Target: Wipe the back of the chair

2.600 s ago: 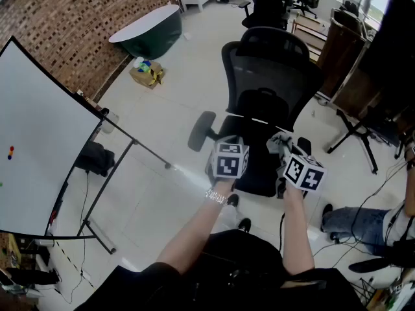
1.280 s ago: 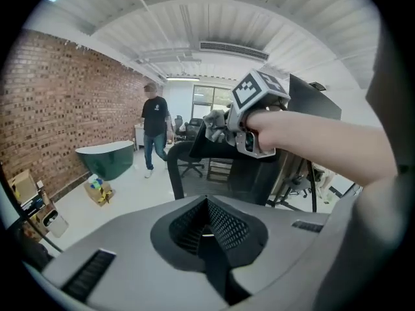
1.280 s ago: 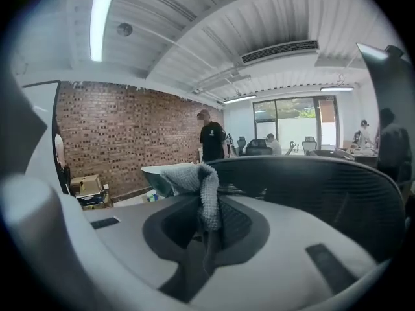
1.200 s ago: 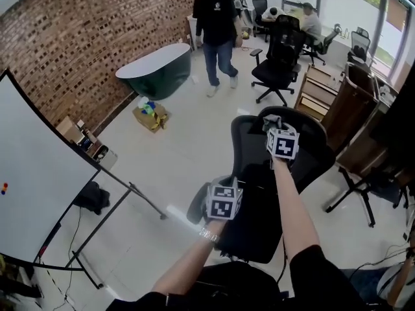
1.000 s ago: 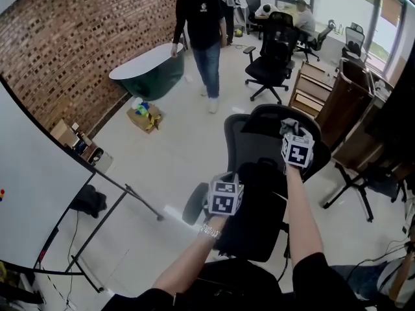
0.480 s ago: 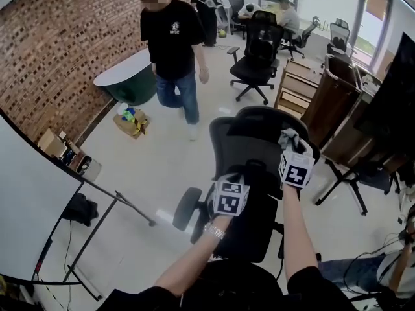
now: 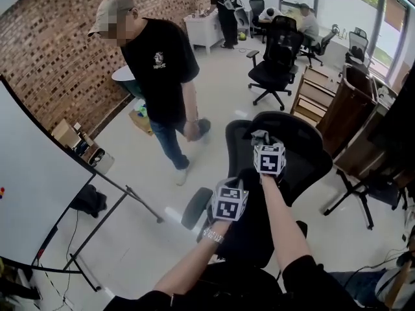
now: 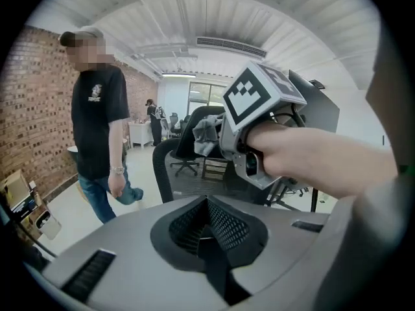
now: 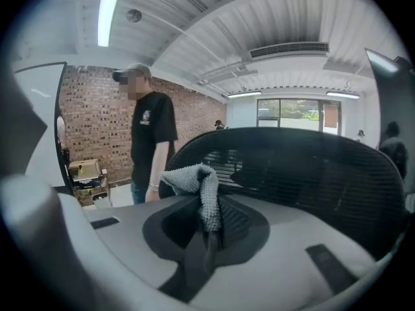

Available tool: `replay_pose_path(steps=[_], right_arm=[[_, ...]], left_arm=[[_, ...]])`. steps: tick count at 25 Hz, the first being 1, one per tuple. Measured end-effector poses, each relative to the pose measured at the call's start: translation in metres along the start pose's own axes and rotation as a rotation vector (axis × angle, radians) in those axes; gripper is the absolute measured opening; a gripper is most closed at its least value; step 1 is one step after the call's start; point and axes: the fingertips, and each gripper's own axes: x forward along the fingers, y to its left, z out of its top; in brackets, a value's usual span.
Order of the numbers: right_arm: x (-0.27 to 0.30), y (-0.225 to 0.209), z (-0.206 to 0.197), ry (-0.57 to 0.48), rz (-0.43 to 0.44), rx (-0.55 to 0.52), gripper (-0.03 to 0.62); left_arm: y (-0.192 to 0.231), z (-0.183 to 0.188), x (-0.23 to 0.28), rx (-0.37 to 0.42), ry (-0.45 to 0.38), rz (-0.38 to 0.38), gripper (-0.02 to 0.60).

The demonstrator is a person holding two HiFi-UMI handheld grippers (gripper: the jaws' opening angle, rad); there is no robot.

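In the head view, a black office chair (image 7: 295, 154) is seen in the middle of the floor, its mesh back turned toward the person holding the tools. The right gripper (image 7: 261, 139) is held up at the top edge of that back, toward its left side, with a grey cloth (image 7: 259, 135) bunched at its tip. The left gripper (image 7: 229, 192) is kept lower and nearer, in front of the middle of the back. A bystander (image 7: 162, 70) in a black shirt is standing left of the chair, near it but apart, and a whiteboard (image 7: 32, 193) fills the near left. In the left gripper view, the jaws are seen pressed together with nothing between them, and beyond them the right gripper (image 8: 259, 131) and its cloth (image 8: 206, 135) are seen up against the chair's top. In the right gripper view, the jaws are closed tight on the cloth (image 9: 201, 193), a fold of which stands above them. The curved mesh back (image 9: 311, 173) rises just beyond, though whether cloth and mesh are touching cannot be settled. The wiping is judged to be under way at the upper edge only — no mark of cleaned or uncleaned mesh can be made out, so most of the back, from the top rim rightward and down to the seat, is taken as left to be covered.
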Motion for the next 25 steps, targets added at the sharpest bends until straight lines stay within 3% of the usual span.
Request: replay_pose_path(steps=[5, 10, 14, 17, 19, 25], right_arm=[[-0.034, -0.078, -0.022, -0.008, -0.167, 0.039, 0.052], [-0.097, -0.165, -0.058, -0.004, -0.306, 0.09, 0.053], [-0.128, -0.184, -0.08, -0.005, -0.355, 0.081, 0.052], [-0.123, -0.181, -0.086, -0.005, -0.39, 0.124, 0.052], [-0.107, -0.155, -0.082, -0.007, -0.349, 0.122, 0.052], [0.008, 0.012, -0.085, 0.046, 0.048, 0.148, 0.051]], left_arm=[[-0.008, -0.003, 0.007, 0.009, 0.006, -0.027, 0.003], [-0.053, 0.001, 0.027, 0.022, 0.01, -0.127, 0.003], [-0.083, 0.0, 0.032, 0.036, 0.016, -0.192, 0.003], [-0.082, -0.001, 0.031, 0.037, 0.018, -0.193, 0.003], [-0.072, -0.002, 0.027, 0.028, 0.018, -0.171, 0.003], [-0.009, -0.013, -0.004, -0.01, 0.003, -0.026, 0.003]])
